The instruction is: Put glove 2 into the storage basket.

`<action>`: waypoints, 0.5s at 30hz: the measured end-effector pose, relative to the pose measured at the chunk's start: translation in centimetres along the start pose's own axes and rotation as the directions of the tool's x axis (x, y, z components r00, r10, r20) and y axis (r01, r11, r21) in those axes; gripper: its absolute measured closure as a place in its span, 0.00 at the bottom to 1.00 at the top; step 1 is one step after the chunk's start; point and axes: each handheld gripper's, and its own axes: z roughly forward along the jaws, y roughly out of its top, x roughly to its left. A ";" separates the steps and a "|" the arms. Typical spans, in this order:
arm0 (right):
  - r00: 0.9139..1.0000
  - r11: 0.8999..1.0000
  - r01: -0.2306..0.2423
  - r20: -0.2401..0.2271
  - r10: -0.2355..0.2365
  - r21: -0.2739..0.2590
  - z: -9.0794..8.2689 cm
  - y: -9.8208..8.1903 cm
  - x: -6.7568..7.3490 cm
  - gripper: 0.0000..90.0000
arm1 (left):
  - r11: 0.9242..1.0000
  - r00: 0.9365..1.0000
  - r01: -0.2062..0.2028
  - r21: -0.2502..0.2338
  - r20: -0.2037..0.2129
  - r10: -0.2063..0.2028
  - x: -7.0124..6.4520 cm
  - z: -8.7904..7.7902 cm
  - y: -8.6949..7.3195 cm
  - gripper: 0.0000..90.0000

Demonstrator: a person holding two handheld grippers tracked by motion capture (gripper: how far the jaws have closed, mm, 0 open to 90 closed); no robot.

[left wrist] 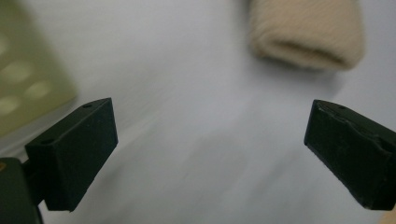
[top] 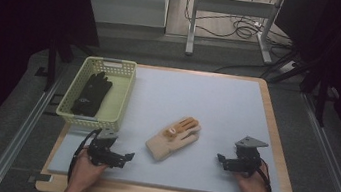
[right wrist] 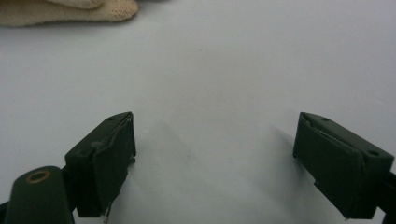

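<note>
Glove (top: 172, 139) in beige knit, with orange on its fingers, lies flat on the grey mat (top: 217, 107) between the 2 tongs, nearer the left gripper (top: 125, 156) than the right gripper (top: 220, 158). Both tongs stand wide open with nothing between their jaws. In the left gripper view the glove's cuff (left wrist: 306, 35) sits ahead and a little to the right of the jaws; in the right gripper view a fingertip of the glove (right wrist: 70, 10) shows ahead and off to the left. Behind the left gripper, on its outer side, stands a pale green basket (top: 126, 92) with 1 black glove (top: 92, 94) already lying in it, so the work in hand looks like moving the beige glove there too.

Risks, as I judge them: the knit is limp and thin, so jaws closing too high may only skim the top layer and slip off, while closing too low would press into the mat and drag the glove instead of lifting it. A pinch at the cuff alone would leave the fingers dangling, and they could catch on the basket rim. The left gripper view is blurred, so a hasty approach could overshoot the cuff. The basket is light and could be shoved by a careless swing.
</note>
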 end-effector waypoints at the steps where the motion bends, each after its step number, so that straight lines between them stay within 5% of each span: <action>1: 1.000 1.000 0.000 0.000 0.000 0.000 0.0 0.0 0.0 0.14 | 1.000 1.000 -0.010 0.006 0.008 0.010 -0.2 0.2 0.4 0.03; 7: 1.000 1.000 0.000 -0.001 0.000 0.000 0.0 0.0 0.0 0.14 | 0.996 0.995 -0.077 0.042 0.064 0.074 -2.0 1.9 3.8 0.01; 15: 1.000 1.000 0.000 -0.001 0.000 0.000 0.0 0.0 0.0 0.14 | 0.984 0.987 -0.148 0.099 0.085 0.140 -4.0 5.3 8.0 0.00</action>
